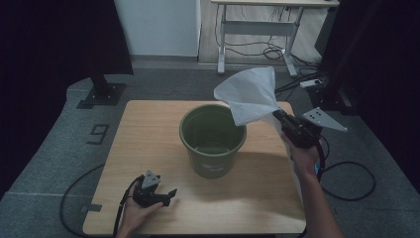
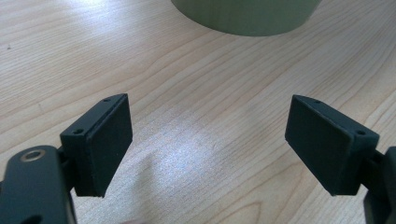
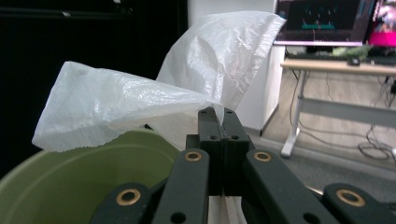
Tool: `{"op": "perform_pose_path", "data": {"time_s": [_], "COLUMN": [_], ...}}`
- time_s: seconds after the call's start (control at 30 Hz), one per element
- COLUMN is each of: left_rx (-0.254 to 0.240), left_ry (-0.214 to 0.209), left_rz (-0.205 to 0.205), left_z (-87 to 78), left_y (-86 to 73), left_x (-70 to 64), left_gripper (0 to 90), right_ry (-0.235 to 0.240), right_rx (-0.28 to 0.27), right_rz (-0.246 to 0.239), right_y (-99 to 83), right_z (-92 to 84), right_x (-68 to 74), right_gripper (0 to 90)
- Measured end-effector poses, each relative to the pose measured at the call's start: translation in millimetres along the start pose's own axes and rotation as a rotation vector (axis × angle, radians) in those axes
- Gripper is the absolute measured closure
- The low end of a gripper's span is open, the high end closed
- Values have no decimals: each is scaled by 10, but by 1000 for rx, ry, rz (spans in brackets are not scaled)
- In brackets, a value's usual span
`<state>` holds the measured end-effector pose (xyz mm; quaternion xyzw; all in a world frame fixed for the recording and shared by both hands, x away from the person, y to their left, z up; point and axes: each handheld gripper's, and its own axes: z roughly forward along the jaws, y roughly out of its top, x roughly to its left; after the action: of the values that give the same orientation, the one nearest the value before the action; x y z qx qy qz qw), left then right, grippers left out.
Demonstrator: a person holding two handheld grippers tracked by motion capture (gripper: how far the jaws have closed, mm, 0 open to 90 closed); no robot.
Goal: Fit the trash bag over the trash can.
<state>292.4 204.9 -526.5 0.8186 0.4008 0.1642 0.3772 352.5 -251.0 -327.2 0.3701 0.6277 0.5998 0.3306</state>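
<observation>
So the right gripper (image 1: 277, 115) is up in the air off the right side of the counter (image 1: 148, 134), and its fingers (image 3: 212, 135) are pinched tight together on a thin white plastic bag (image 1: 250, 94). From the high view the bag fans out up and to the left from the fingertips, with its loose edge hanging over the far right part of the rim of the green bucket (image 1: 213, 141). In the right gripper view you can see the bag (image 3: 140, 102) billowing in two crinkly lobes, one spreading left over the bucket (image 3: 70, 177) opening and one sticking up higher behind it; the pinched corner sits right at the tips of the closed fingers. The bucket itself stands upright around the middle of the counter, and it looks empty inside as far as I can tell, with a pale label on its near wall. The left gripper (image 1: 166, 196) is lying low at the near left part of the counter, held in the person's left hand (image 1: 136, 210), well apart from the bucket. Its fingers (image 2: 100, 140) are spread wide with nothing between them, just bare wood grain of the counter (image 2: 201, 116), and the bucket's base (image 2: 247, 16) shows at the top of the left gripper view.
</observation>
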Motion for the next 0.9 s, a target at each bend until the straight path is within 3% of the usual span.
{"op": "perform_pose_path", "data": {"time_s": [0.17, 0.5, 0.67, 0.8, 0.9], "left_rx": [-3, -3, -4, -2, -2], "left_ry": [-4, -3, -2, -3, -5], "left_rz": [-3, -4, -5, -3, 1], "left_z": [-5, -4, -8, -4, -6], "left_y": [3, 2, 1, 1, 2], "left_x": [2, 2, 2, 0, -4], "left_gripper": [150, 150, 150, 150, 150], "right_ry": [32, 112, 160, 233, 245], "right_rx": [-36, -29, 2, 69, 131], "right_rz": [-47, -76, -98, -120, -123], "right_y": [142, 31, -71, -228, -346], "right_z": [-90, -104, -49, 83, 213], "right_x": [166, 434, 587, 730, 769], "right_gripper": [884, 884, 884, 883, 868]}}
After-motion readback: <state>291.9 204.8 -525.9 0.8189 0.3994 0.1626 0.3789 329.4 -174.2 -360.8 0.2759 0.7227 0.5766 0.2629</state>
